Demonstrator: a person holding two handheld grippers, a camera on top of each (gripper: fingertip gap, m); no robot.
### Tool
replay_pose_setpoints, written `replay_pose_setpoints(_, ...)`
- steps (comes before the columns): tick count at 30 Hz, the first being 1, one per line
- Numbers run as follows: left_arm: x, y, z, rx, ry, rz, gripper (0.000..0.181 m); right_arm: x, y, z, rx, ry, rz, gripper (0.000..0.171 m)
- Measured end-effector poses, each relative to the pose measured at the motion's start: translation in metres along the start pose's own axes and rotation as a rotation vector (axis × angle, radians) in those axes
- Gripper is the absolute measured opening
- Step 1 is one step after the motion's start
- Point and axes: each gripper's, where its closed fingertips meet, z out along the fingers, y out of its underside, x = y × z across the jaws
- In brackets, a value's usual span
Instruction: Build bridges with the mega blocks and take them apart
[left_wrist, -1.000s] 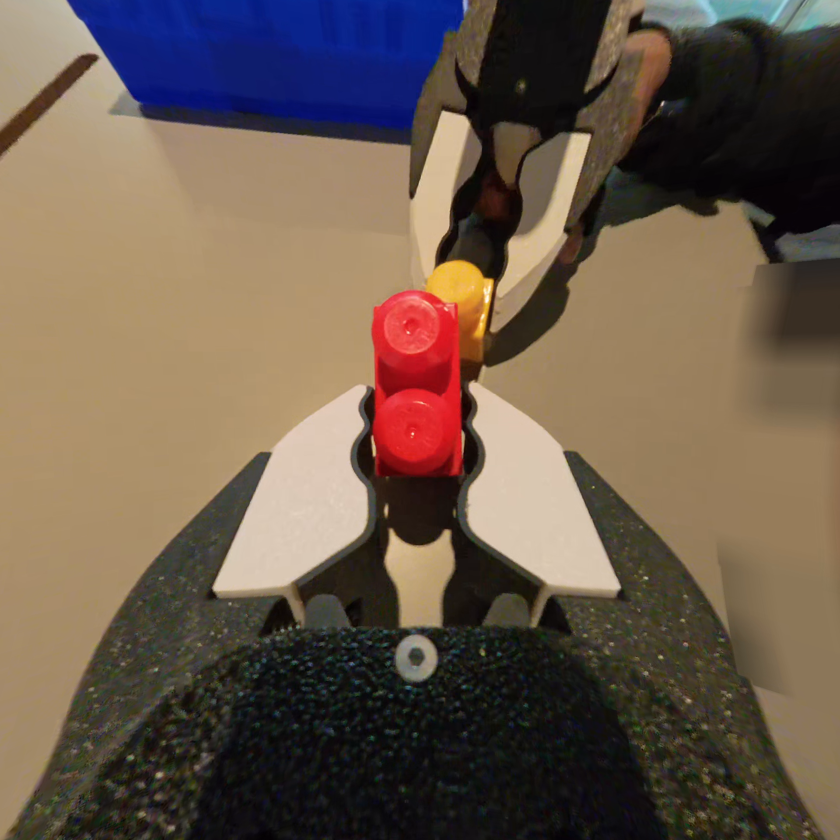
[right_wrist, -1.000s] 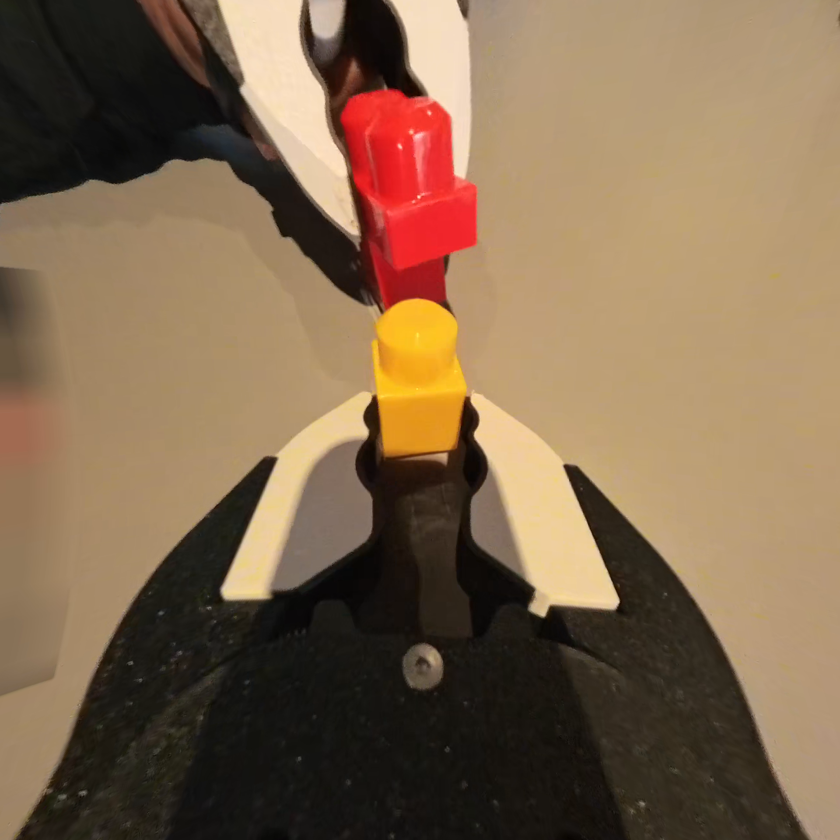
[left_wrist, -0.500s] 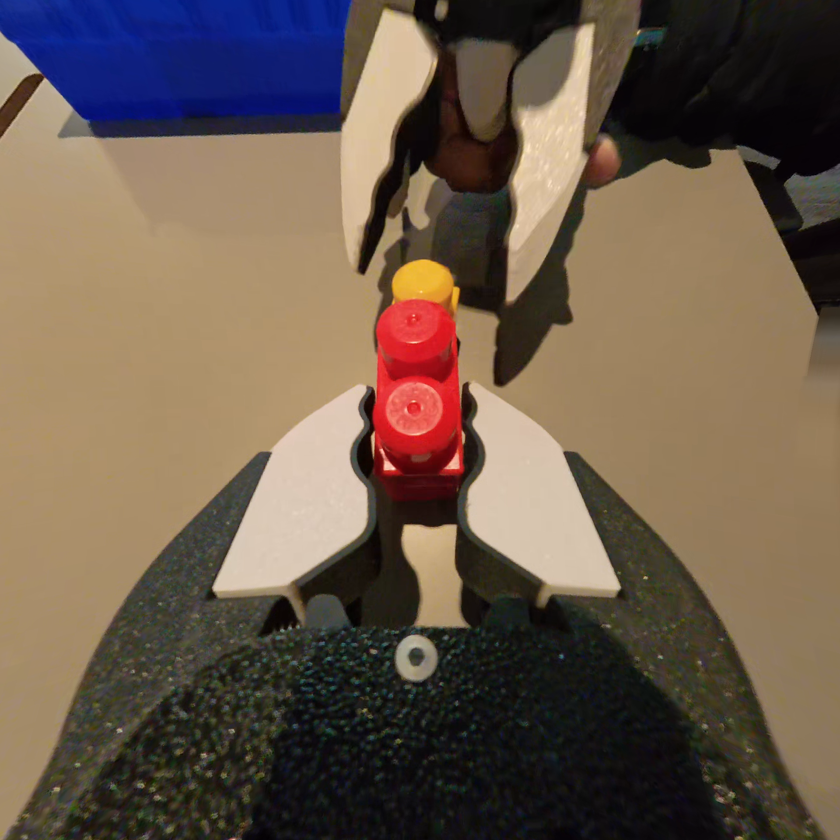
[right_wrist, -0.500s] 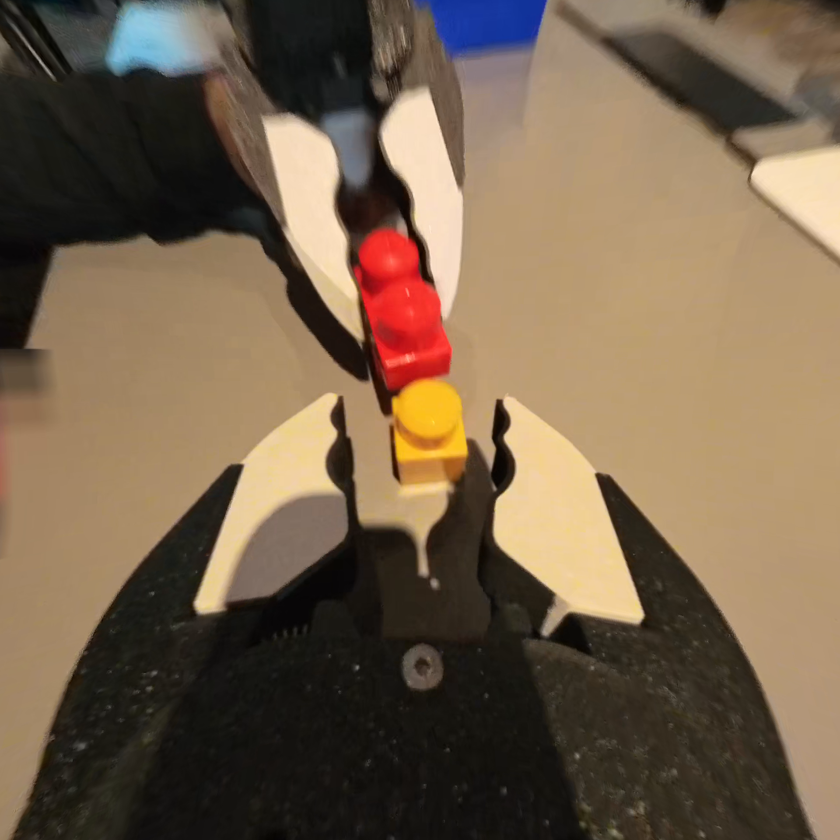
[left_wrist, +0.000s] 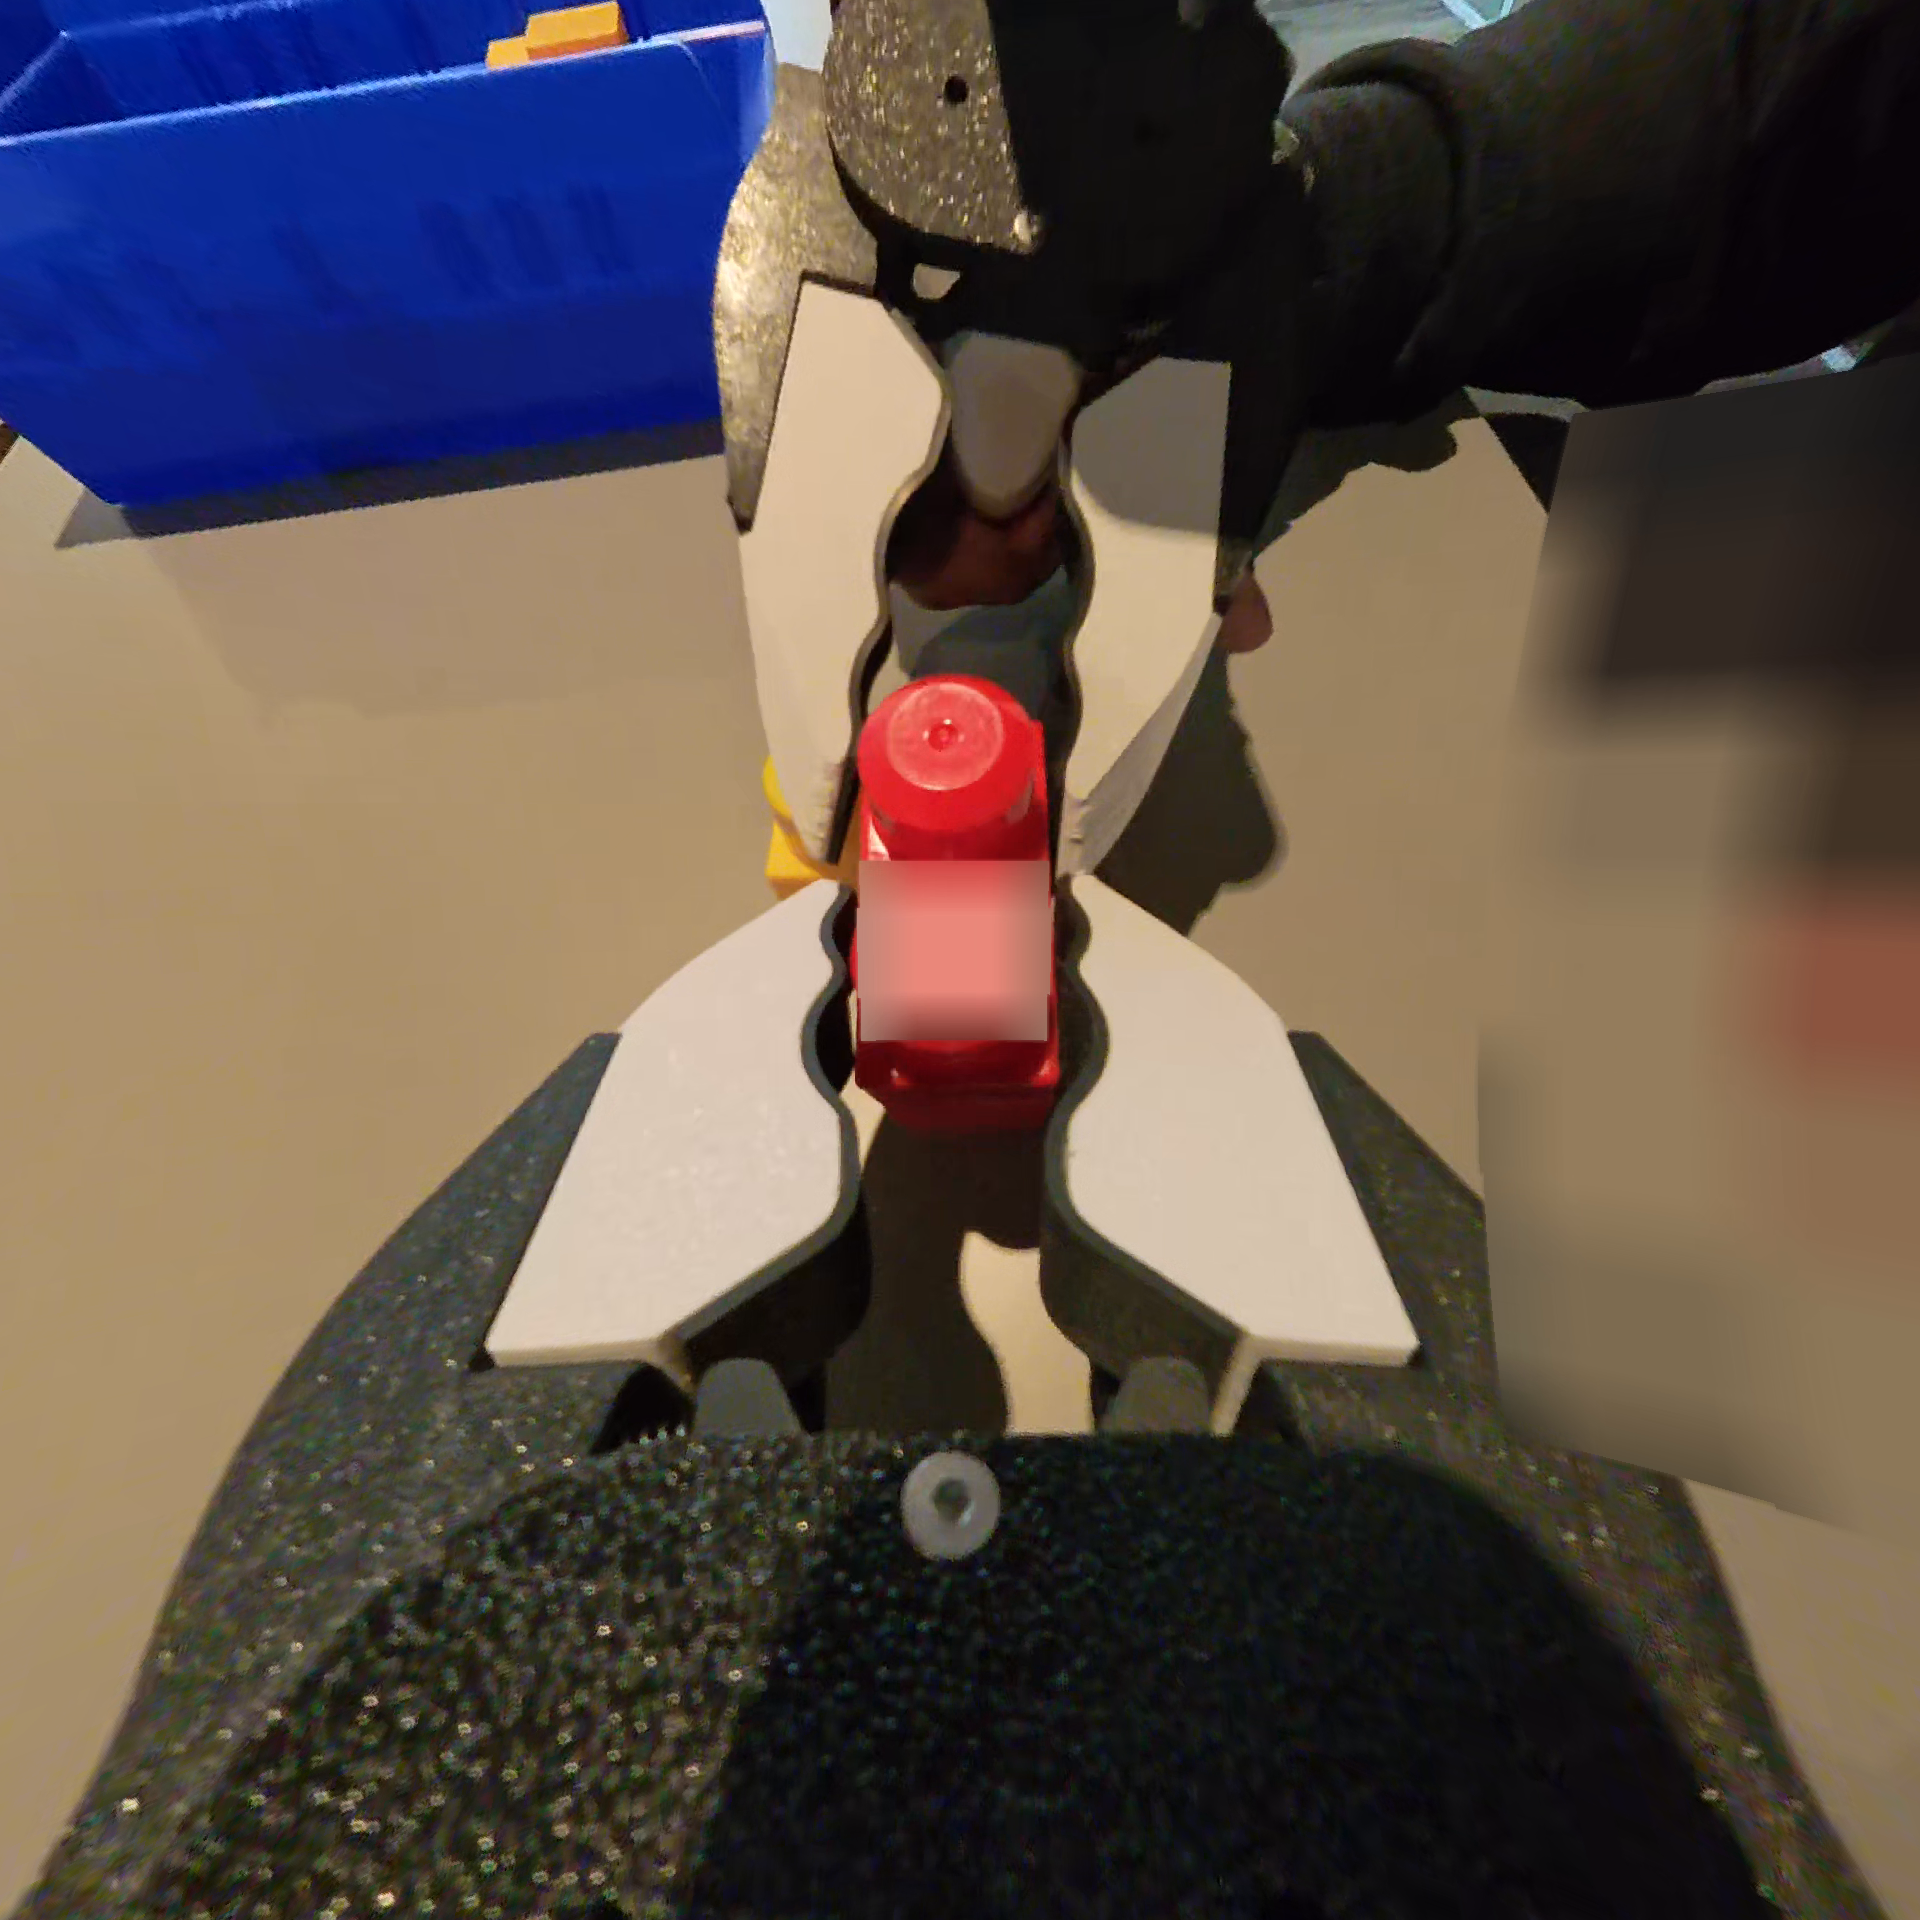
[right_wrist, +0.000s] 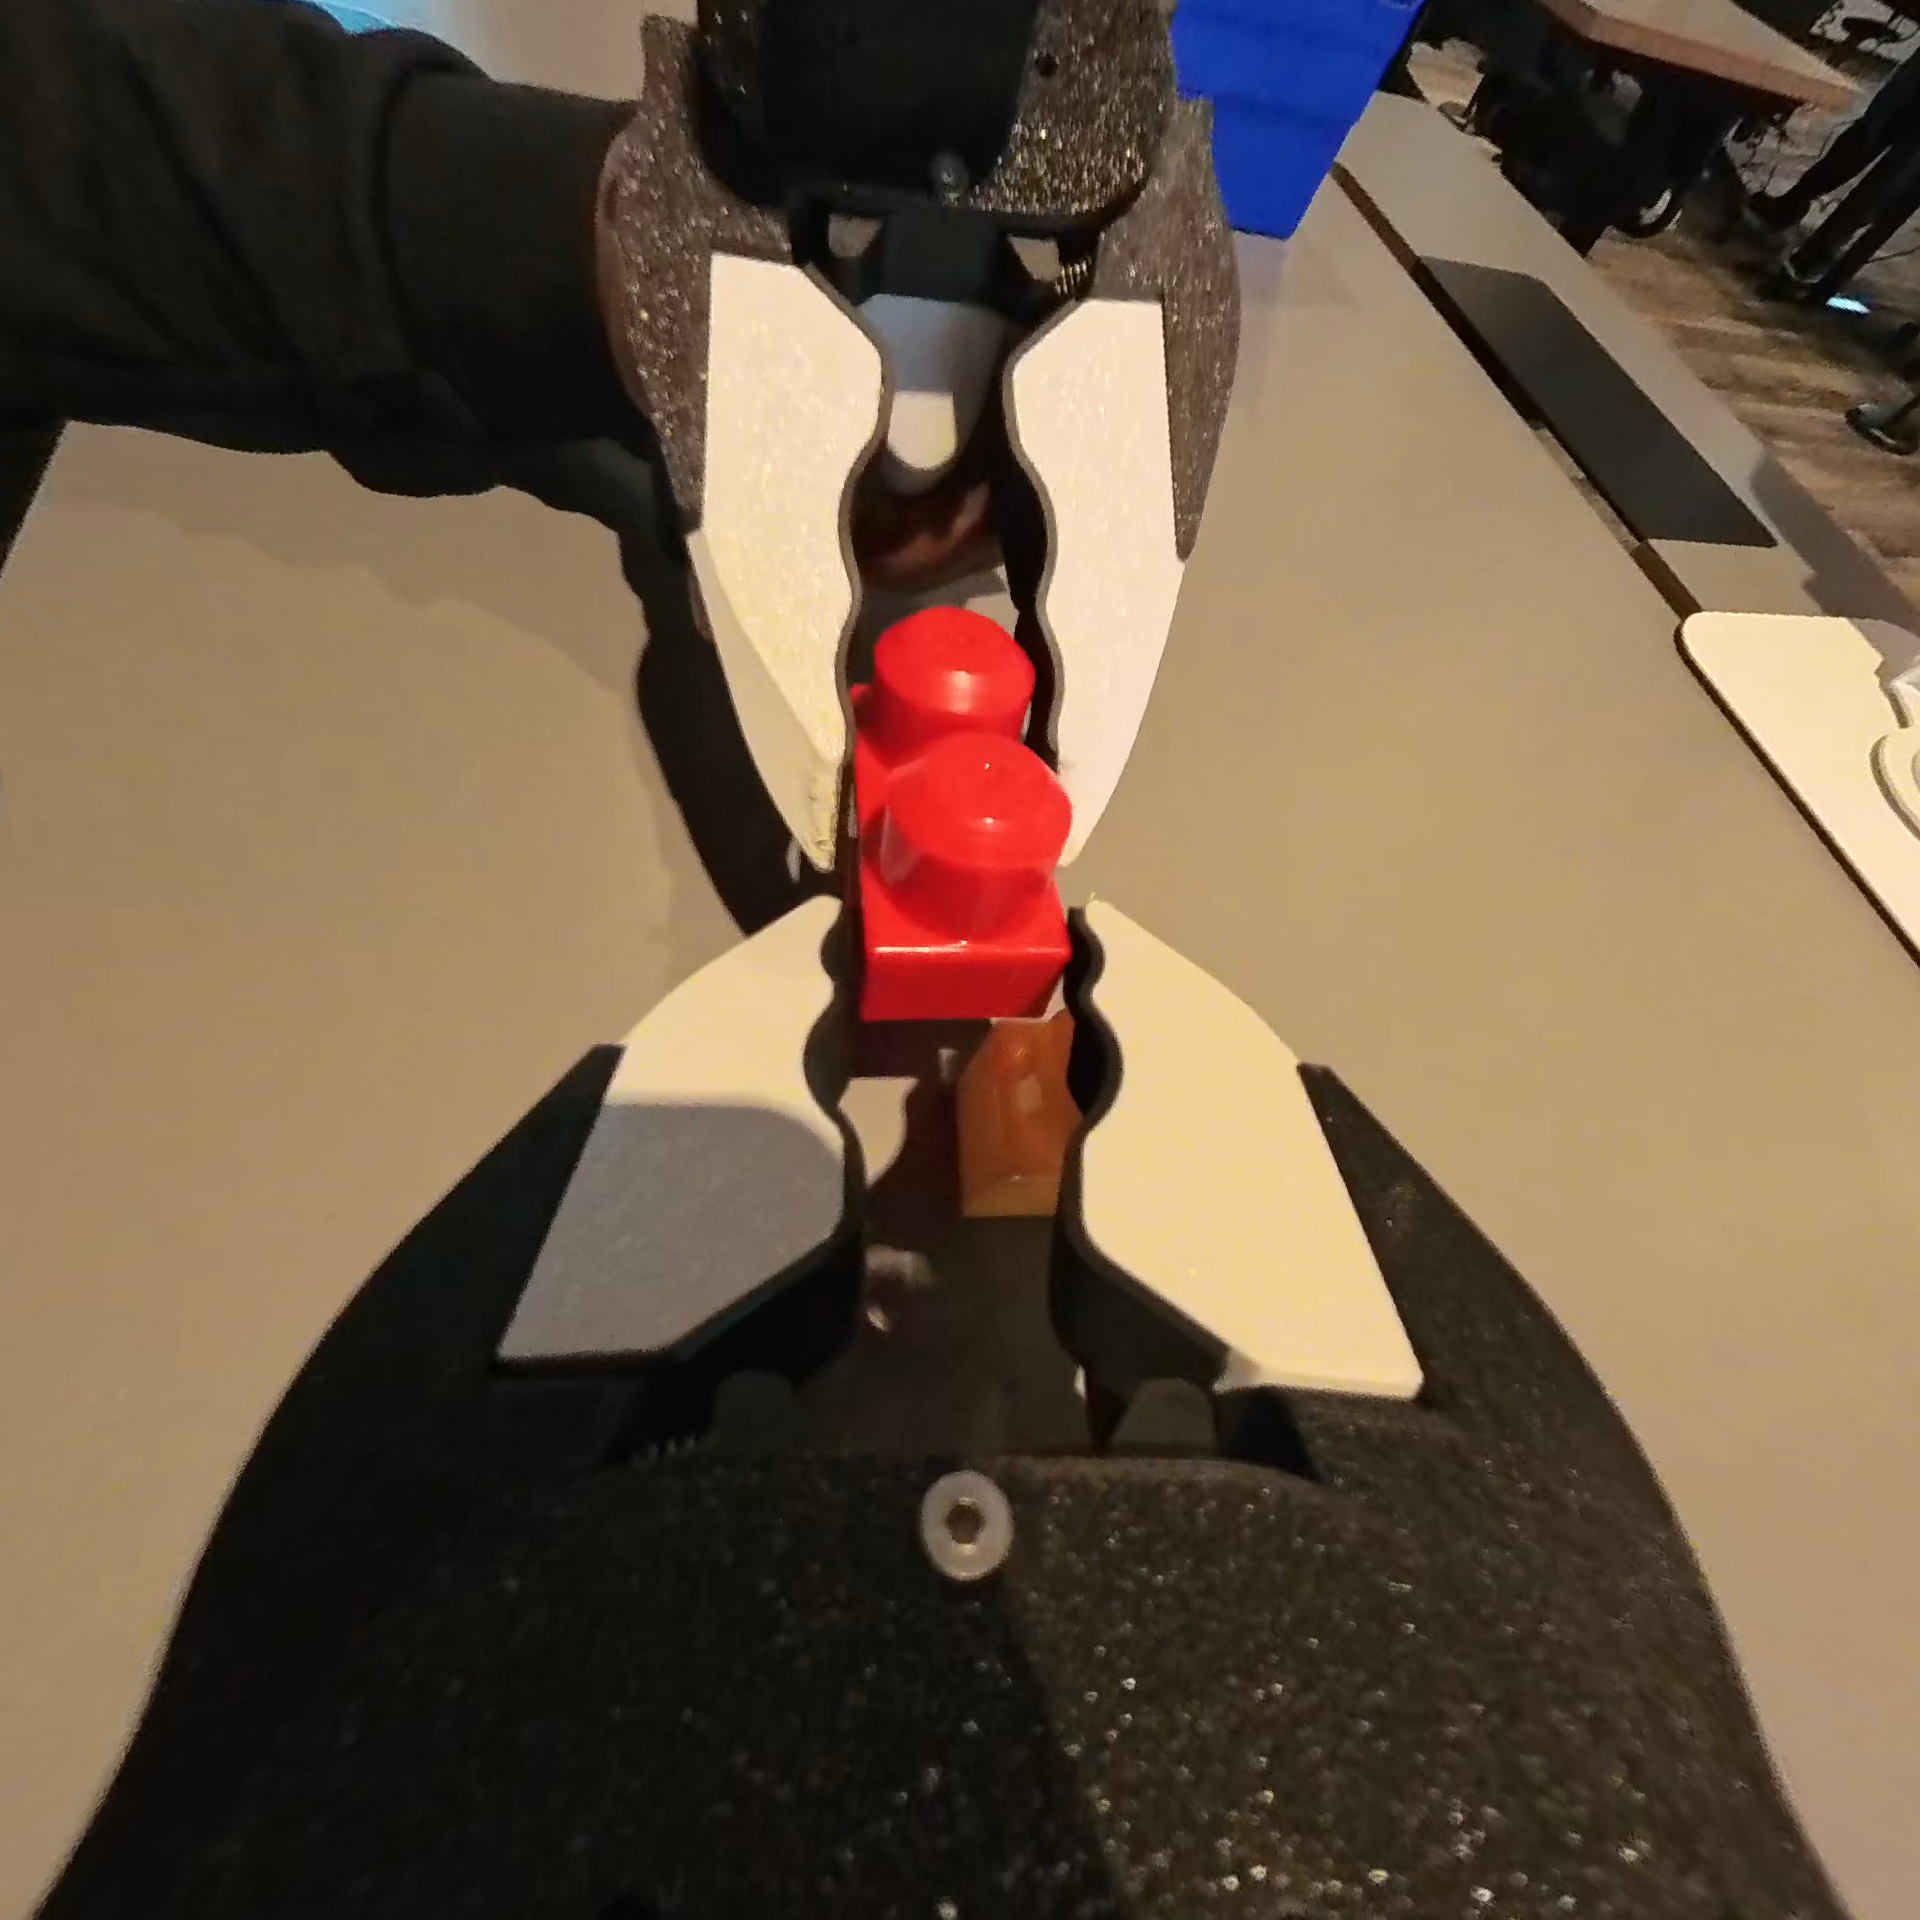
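Note:
A red two-stud block (left_wrist: 940, 748) lies level between both grippers. My left gripper (left_wrist: 951, 904) is shut on its near end. My right gripper (left_wrist: 951, 831) comes from the opposite side, and its fingers close on the far stud end. In the right wrist view the red block (right_wrist: 966, 966) fills the gap of my right gripper (right_wrist: 956, 914), with the left gripper (right_wrist: 948, 847) beyond. A yellow block (right_wrist: 1013, 1122) sits under the red block's end, offset to one side and partly in shadow. In the left wrist view only its corner (left_wrist: 790, 847) shows.
A blue bin (left_wrist: 343, 281) stands at the back left with an orange piece (left_wrist: 561, 36) inside; it also shows in the right wrist view (right_wrist: 1278, 114). A black-gloved hand (left_wrist: 1507, 208) holds the right gripper. A white board (right_wrist: 1808, 727) lies beyond the table's right edge.
My right gripper let go of the yellow block, opened, then closed on the red block's end. The red block now sits over the yellow block. The left gripper kept its hold.

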Motion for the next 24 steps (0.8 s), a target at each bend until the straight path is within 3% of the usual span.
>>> replay_pose_setpoints(4, -0.009, -0.006, -0.003, 0.069, -0.031, -0.039, 0.039, 0.007, -0.004, -0.003, 0.028, 0.021, 0.046, 0.038)
replay_pose_setpoints(7, -0.021, -0.010, -0.010, 0.156, -0.029, -0.178, 0.061, 0.019, -0.012, -0.012, 0.101, 0.055, 0.112, 0.037)
replay_pose_setpoints(12, -0.020, -0.010, -0.012, 0.245, 0.083, -0.320, 0.058, 0.031, -0.029, -0.028, 0.239, 0.077, 0.193, 0.037)
replay_pose_setpoints(19, -0.012, -0.006, -0.006, 0.187, 0.073, -0.220, 0.038, 0.022, -0.032, -0.023, 0.244, 0.054, 0.149, 0.038)
replay_pose_setpoints(24, -0.019, 0.001, -0.008, 0.044, -0.087, -0.044, 0.037, 0.020, -0.025, -0.021, 0.227, -0.011, 0.213, 0.037)
